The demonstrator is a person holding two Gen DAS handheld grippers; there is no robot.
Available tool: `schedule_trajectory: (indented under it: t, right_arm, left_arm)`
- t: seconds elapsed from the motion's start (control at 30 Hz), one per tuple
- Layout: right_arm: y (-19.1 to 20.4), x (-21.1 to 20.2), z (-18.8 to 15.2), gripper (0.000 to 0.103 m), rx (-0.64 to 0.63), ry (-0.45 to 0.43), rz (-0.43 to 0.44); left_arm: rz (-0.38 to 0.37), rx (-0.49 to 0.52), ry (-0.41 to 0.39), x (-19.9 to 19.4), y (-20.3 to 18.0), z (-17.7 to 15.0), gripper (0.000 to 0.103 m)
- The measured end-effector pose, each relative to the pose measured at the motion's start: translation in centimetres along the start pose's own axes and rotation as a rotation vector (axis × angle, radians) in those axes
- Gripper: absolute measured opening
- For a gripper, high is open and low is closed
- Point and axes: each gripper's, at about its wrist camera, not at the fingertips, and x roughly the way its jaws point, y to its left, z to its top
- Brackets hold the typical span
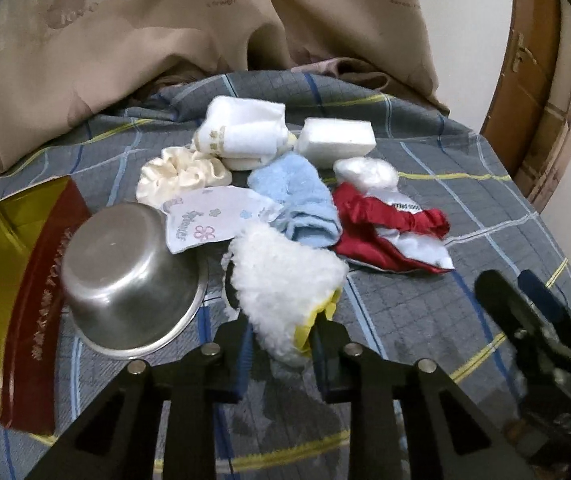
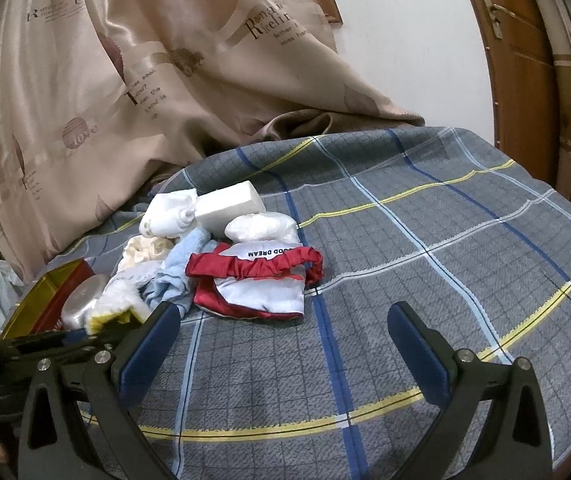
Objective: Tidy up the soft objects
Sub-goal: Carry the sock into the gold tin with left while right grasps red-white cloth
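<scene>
Behind the bed hangs a big tan curtain w/ brown print: "Romantic Feeling" as far as I can read it, plus "love" on a round tree shape and small lines about the wind. At the far right is a brown wood door w/ a metal handle.

Next is the bed cover, gray w/ blue, white & yellow check lines. All the soft things sit on it in one heap, toward the curtain side.

At the left edge lies a red and gold box w/ gold letters down its red side, too blurry to read. A shiny metal bowl lies tipped, partly on the box.

Soft things: a red and white satin bag w/ a ruffled red top; its label shows "DREAM", first word partly hidden. A fluffy white mitt w/ yellow trim. A blue fuzzy cloth. A white foam block. White socks w/ gold marks. A cream scrunchie. A thin cloth w/ flowers & curly writing, not clear. A small white puff.

L gripper is pinching the mitt's yellow edge. R gripper is spread wide over bare cover, holding nothing.
</scene>
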Motion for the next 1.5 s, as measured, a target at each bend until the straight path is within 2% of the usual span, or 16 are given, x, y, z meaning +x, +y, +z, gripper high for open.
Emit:
schedule_trajectory:
  t: [0.37, 0.73, 0.9, 1.07, 1.23, 1.4, 1.5]
  right_arm:
    - [0.3, 0.2, -0.3, 0.103, -0.036, 0.019, -0.029]
    - [1.1, 1.0, -0.3, 0.103, -0.082, 0.071, -0.087]
    - [2.3, 2.1, 0.8, 0.103, -0.192, 0.147, -0.128]
    - [2.8, 3.5, 3.7, 0.103, -0.389, 0.173, -0.129]
    - [1.9, 6.1, 5.6, 0.103, -0.503, 0.283, -0.035]
    - [2.9, 7.6, 6.0, 0.103, -0.613, 0.333, 0.005]
    - [3.9, 8.5, 5.8, 0.103, -0.680, 0.371, 0.032]
  left_arm:
    - [0.051, -0.023, -0.071, -6.3, 1.9, 0.1, 0.025]
    - [0.151, -0.068, -0.108, -10.4, 9.4, 0.7, 0.025]
    - [0.198, -0.095, -0.115, -11.0, 13.3, 1.1, 0.025]
    - [0.246, -0.122, -0.072, -10.0, 17.8, 2.3, 0.025]
    - [0.266, -0.158, 0.013, -7.0, 22.3, 3.5, 0.025]
    - [0.269, -0.184, 0.092, -4.0, 24.9, 3.9, 0.029]
    - [0.286, -0.160, 0.119, -2.7, 25.1, 4.1, 0.031]
